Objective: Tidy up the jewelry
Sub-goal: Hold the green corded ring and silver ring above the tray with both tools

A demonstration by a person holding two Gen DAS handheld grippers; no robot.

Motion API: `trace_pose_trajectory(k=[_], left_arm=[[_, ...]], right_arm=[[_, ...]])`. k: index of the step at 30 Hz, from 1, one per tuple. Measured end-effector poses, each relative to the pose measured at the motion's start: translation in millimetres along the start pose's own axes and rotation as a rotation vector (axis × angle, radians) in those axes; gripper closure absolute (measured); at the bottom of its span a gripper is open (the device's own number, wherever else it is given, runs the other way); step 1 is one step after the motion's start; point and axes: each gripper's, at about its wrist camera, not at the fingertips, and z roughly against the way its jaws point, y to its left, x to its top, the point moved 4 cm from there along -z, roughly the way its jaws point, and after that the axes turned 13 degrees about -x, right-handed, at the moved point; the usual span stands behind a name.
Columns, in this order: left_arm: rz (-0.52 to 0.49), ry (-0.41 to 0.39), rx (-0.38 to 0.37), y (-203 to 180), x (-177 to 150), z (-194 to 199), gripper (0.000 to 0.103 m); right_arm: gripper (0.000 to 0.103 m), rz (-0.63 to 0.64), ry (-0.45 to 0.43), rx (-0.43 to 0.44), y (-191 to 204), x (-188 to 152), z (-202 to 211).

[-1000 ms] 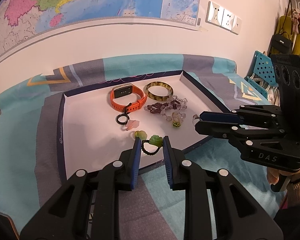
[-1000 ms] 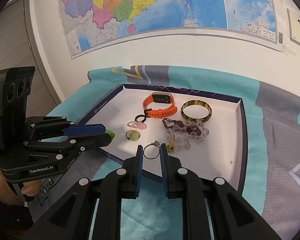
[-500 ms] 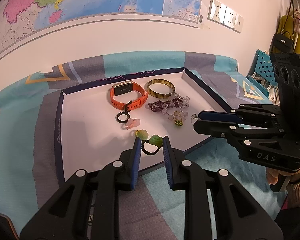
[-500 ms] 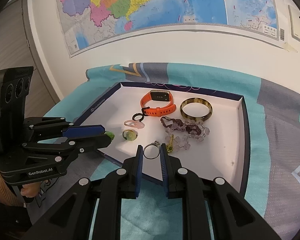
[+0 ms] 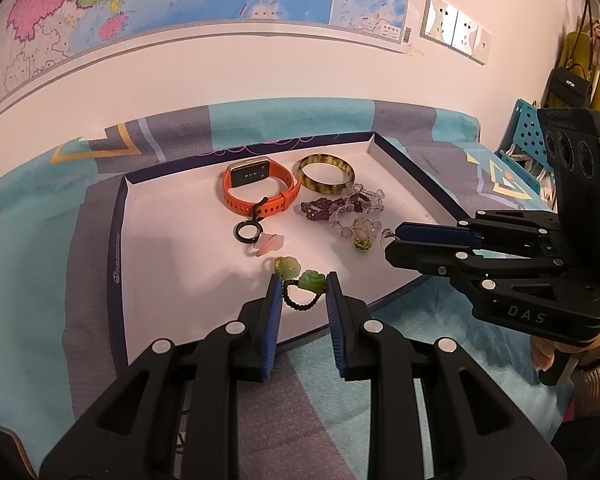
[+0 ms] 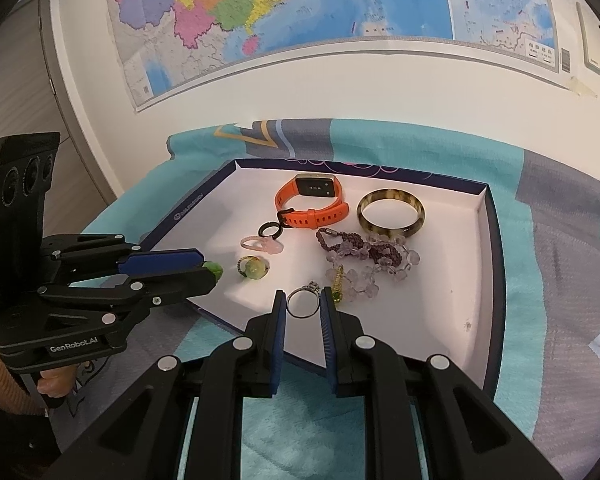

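I held both tongs tilted down over the near edge of the white tray point(image 5: 172, 240). My left gripper point(image 5: 303, 286) was closed narrowly on a green rose ring point(image 5: 308, 286) with a dark beaded band, its pads pressing the sides. My right gripper point(image 6: 303, 304), beside it, pinched a thin silver ring point(image 6: 303, 302) upright between its pads. Further into the tray lay an orange watch point(image 5: 260, 190), an amber bangle point(image 5: 326, 172), purple beads point(image 5: 340, 208), a black ring point(image 5: 247, 232), a pink ring point(image 5: 268, 245) and a pale green ring point(image 5: 286, 266). A hand point(image 5: 556, 354) gripped the right handle. A teal cloth point(image 5: 32, 260) lay under the tray.
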Motion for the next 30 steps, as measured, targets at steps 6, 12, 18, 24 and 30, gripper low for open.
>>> trace_pose_trajectory(k=[6,12,18,24,30], left_arm=[[0.003,0.003,0.001,0.0,-0.7,-1.7,0.081],[0.003,0.005,0.001,-0.1,-1.0,-2.3,0.081],[0.006,0.010,0.002,0.2,-2.4,-5.8,0.081],[0.007,0.011,0.003,0.6,-2.5,-6.3,0.081],[0.014,0.018,0.004,2.2,-3.5,-9.5,0.081]], right_arm=[[0.088,-0.002,0.005,-0.001,0.2,-0.4,-3.3],[0.088,-0.002,0.012,-0.005,0.5,-0.4,-7.9],[0.088,-0.001,0.021,-0.008,-0.2,-2.2,-10.7],[0.088,-0.002,0.027,-0.010,0.4,-1.9,-13.0],[0.088,-0.002,0.031,-0.013,0.7,-2.4,-14.4]])
